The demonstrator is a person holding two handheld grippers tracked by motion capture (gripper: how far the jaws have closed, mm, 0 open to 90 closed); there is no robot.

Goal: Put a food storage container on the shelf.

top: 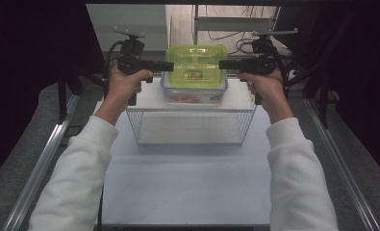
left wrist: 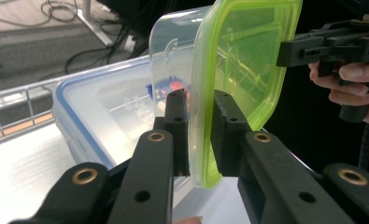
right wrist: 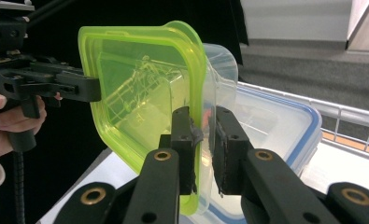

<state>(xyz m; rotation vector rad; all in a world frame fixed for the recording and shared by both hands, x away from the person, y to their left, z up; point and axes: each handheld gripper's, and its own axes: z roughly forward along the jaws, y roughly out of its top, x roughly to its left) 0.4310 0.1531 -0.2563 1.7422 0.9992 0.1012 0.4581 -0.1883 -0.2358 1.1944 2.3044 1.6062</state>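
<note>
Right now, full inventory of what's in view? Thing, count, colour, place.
Lidded container: 1, clear body with green lid, held up between both grippers over the far end of the table.
Storage box: 1, clear with blue-trimmed lid, on the table directly below the held container; something red-orange inside, too blurred to name.
Wire basket: 1, white, mid-table, nearer the person than the box.
Table: 1, white top.
Cables: several, dark, on the floor beyond the table.
Left gripper: 1, black, jaws clamped on the container's left rim.
Right gripper: 1, black, jaws clamped on the right rim.
Sleeves: 2, white, coming in from the bottom.
</note>
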